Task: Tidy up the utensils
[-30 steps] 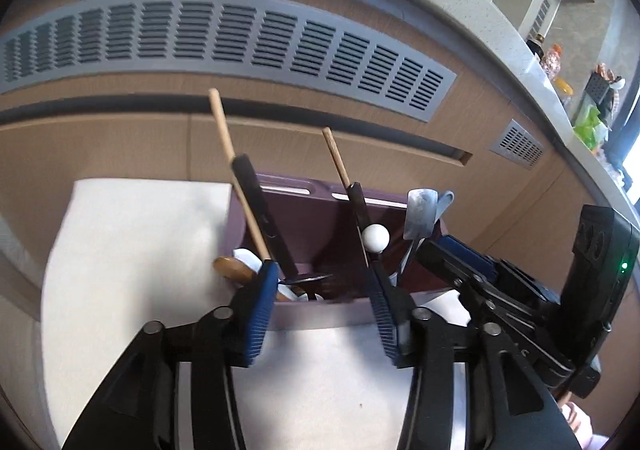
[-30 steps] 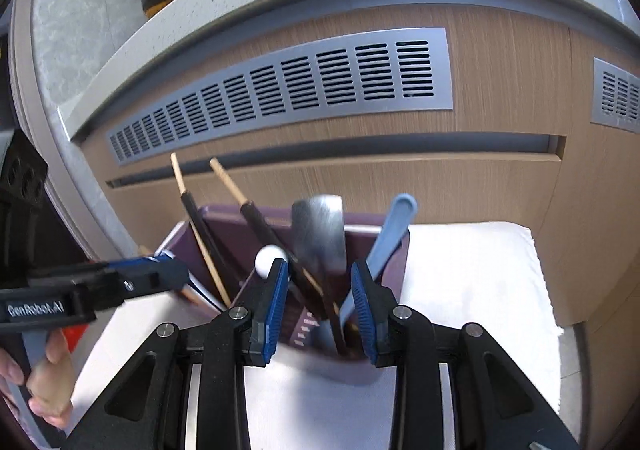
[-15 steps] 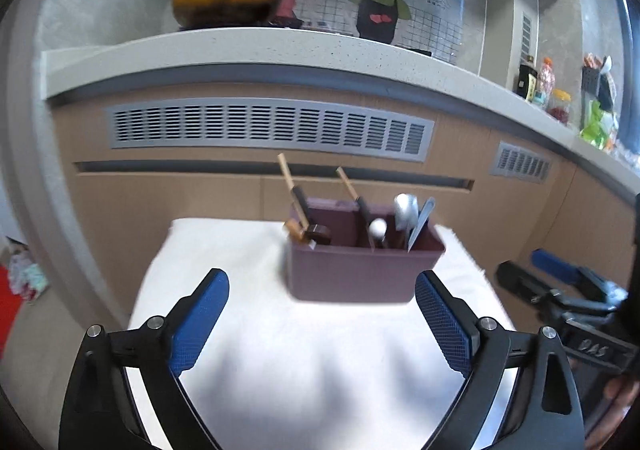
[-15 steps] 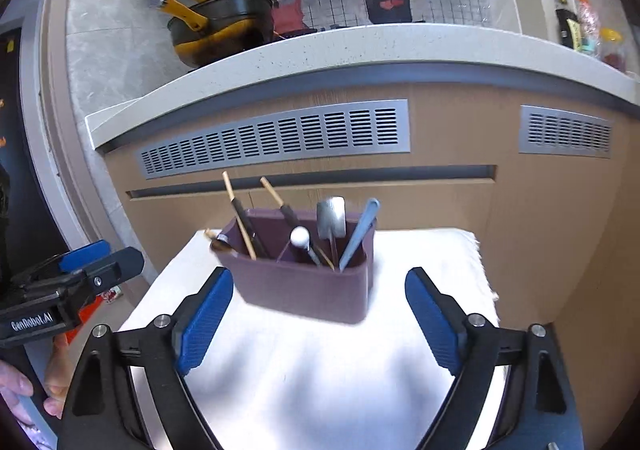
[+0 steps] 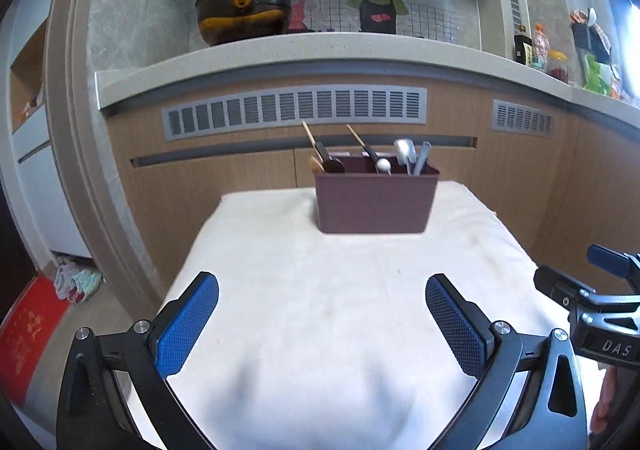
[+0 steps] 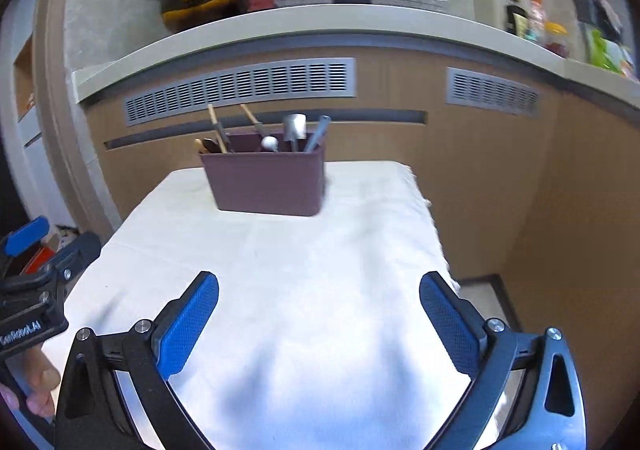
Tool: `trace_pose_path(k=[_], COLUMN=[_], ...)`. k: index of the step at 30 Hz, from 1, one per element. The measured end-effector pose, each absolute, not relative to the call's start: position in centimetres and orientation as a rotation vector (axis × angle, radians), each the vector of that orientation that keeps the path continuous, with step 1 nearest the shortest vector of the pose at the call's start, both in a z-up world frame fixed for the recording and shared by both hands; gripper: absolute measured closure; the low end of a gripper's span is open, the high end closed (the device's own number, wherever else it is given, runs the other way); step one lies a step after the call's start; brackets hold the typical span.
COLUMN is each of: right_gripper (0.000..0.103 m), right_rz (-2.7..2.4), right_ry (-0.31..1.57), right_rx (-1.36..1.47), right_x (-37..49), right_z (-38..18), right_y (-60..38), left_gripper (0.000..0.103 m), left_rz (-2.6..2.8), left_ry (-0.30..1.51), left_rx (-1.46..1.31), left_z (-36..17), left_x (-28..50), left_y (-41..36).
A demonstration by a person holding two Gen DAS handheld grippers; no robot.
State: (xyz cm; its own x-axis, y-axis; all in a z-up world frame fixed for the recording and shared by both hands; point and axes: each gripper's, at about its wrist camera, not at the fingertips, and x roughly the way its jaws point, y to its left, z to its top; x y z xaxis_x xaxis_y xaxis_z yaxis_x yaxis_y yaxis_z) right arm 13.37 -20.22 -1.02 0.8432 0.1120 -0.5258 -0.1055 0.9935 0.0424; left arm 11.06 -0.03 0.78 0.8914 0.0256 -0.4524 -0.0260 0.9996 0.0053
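Observation:
A dark maroon utensil box [image 5: 376, 202] stands at the far end of the white cloth-covered table [image 5: 320, 310]; it also shows in the right wrist view [image 6: 268, 186]. Several utensils stand in it: two wooden-handled ones [image 5: 316, 146], a white round-headed one [image 5: 383, 164], a metal spatula [image 5: 404, 152] and a blue-grey handle [image 5: 422, 156]. My left gripper [image 5: 322, 290] is open and empty, well back from the box. My right gripper [image 6: 319, 288] is open and empty too, equally far back.
Behind the table is a wood-panelled counter front with grey vent grilles [image 5: 296, 110]. A black and yellow pan [image 5: 244, 14] sits on the counter top. Bottles and jars [image 5: 548, 54] stand at the right. A red mat [image 5: 24, 334] lies on the floor at the left.
Both grippers have pulled back from the box and opened wide. A second ago both were close over the box, the right narrowly set around utensil handles.

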Motion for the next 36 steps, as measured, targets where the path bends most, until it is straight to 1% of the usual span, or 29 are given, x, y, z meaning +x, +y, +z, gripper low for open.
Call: trace_pose_path(k=[9,36], right_gripper=[0.002,0.002], right_rz=[0.126,0.139], right_ry=[0.544,0.552], right_rx=[0.023,0.029], right_x=[11.8,12.1], right_z=[-0.9,-1.0], right_y=[-20.8,-21.0], left_gripper=[0.0,0.0], left_rz=[-0.001,-0.025], left_ry=[0.483,0.518], left_rx=[-0.02,-0.029], left_z=[1.2,0.8], left_x=[9.8,10.2], left_y=[-0.8,-0.8])
